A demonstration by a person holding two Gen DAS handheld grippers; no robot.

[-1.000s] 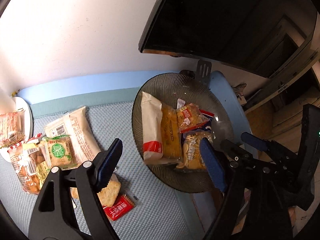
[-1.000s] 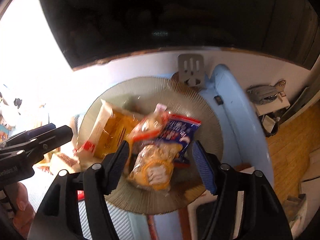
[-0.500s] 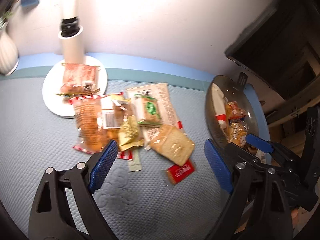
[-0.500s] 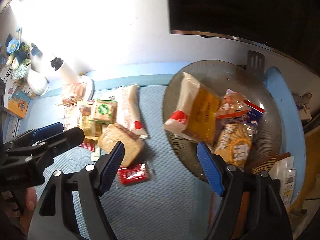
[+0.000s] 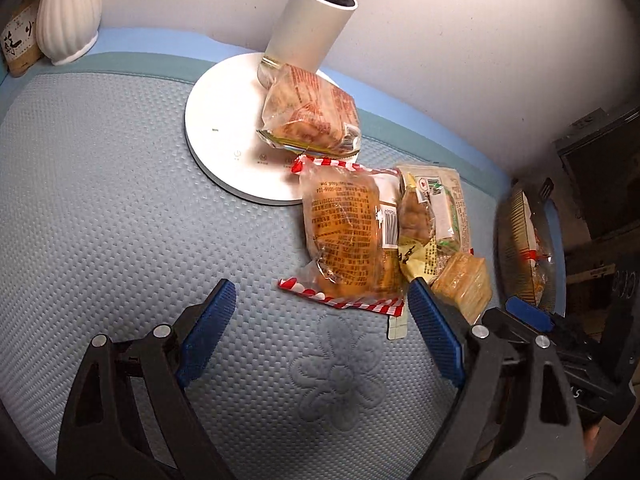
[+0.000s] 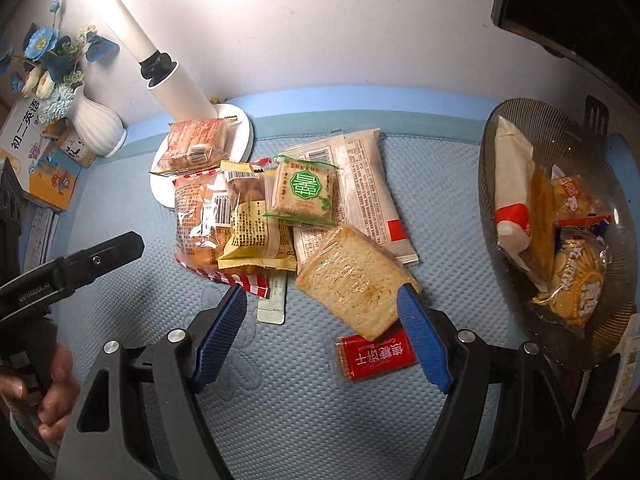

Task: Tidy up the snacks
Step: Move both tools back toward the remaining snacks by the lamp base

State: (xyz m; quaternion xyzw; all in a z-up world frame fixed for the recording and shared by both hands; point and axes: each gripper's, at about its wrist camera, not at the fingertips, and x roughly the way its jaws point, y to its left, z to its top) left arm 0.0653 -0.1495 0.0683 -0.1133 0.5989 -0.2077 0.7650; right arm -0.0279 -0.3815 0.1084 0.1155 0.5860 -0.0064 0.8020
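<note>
Right wrist view, left to right. Left gripper (image 6: 100, 252) at left edge, jaw state cannot be told here; in its own view it gapes, empty. Snack pile (image 6: 280, 208) at centre on the desk (image 6: 120, 280). Right gripper (image 6: 320, 320) open, empty, jaws flanking the wrapped bread slice (image 6: 352, 280): light, soft, crushable, slippery film; pinch flat faces gently. Bowl (image 6: 504, 128) at right holds sorted packs.

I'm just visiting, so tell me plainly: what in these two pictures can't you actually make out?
- Right wrist view: the snacks under the sliced bread pack and the yellow packet are covered by them.
- Left wrist view: the dark bowl sits nearly edge-on at the fisheye rim, its contents squeezed and dim.
- Right wrist view: the bowl's right rim is cut off by the frame.
- Both views: most wrapper print is too small to read.
</note>
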